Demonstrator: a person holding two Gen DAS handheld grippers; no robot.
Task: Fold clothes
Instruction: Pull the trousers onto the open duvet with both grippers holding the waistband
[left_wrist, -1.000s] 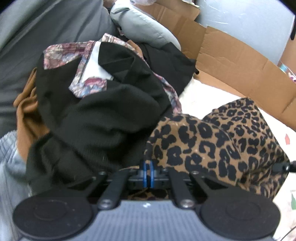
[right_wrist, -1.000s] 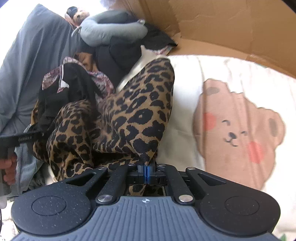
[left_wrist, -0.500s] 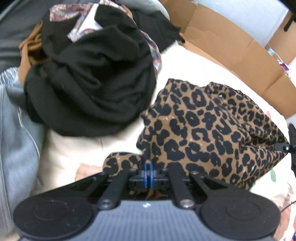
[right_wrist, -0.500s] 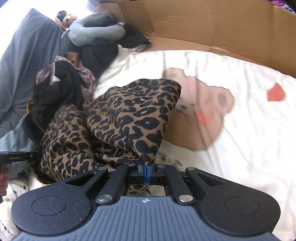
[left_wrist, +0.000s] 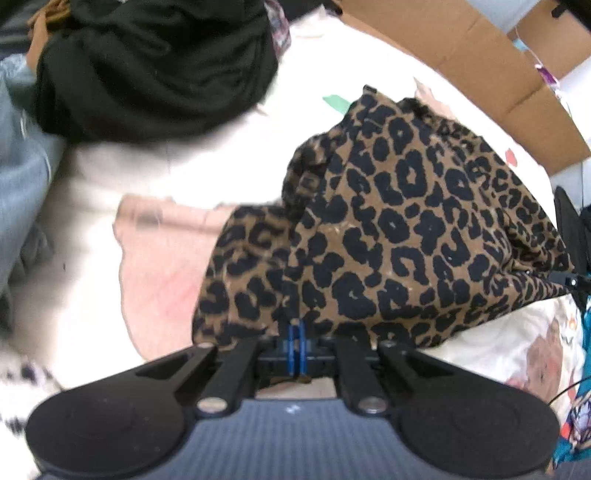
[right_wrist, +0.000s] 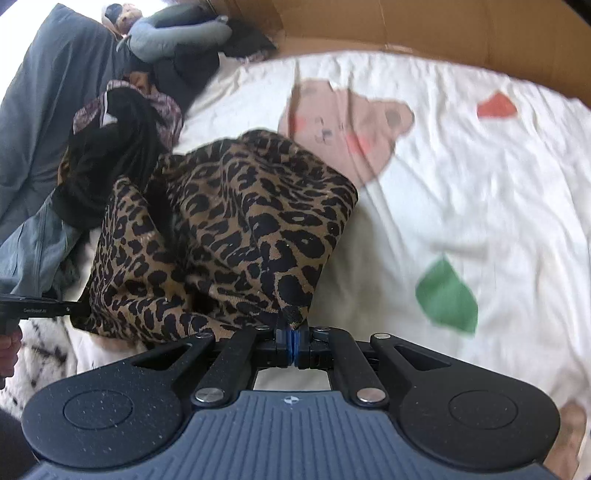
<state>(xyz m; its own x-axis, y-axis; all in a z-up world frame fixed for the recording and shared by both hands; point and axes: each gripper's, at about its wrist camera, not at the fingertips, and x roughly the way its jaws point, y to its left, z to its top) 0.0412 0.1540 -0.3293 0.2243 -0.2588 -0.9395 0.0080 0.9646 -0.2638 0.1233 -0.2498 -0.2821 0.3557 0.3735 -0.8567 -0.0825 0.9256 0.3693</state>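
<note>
A leopard-print garment (left_wrist: 406, 236) hangs bunched between both grippers over a white bedsheet. My left gripper (left_wrist: 296, 345) is shut on one edge of it, blue pads pinching the cloth. My right gripper (right_wrist: 293, 341) is shut on another corner of the leopard-print garment (right_wrist: 229, 229). The right gripper's tip shows at the right edge of the left wrist view, and the left gripper (right_wrist: 44, 308) shows at the left edge of the right wrist view, held by a hand.
A pile of black and patterned clothes (left_wrist: 147, 62) lies at the upper left, with grey-blue cloth (left_wrist: 22, 177) beside it. Cardboard (left_wrist: 461, 66) lines the far side of the bed. The sheet (right_wrist: 461, 184) has a bear print and coloured shapes. A grey pillow (right_wrist: 177, 33) lies far back.
Both grippers carried the leopard garment away from the clothes pile and out over the open sheet. The pile has slid toward the upper left of both views.
</note>
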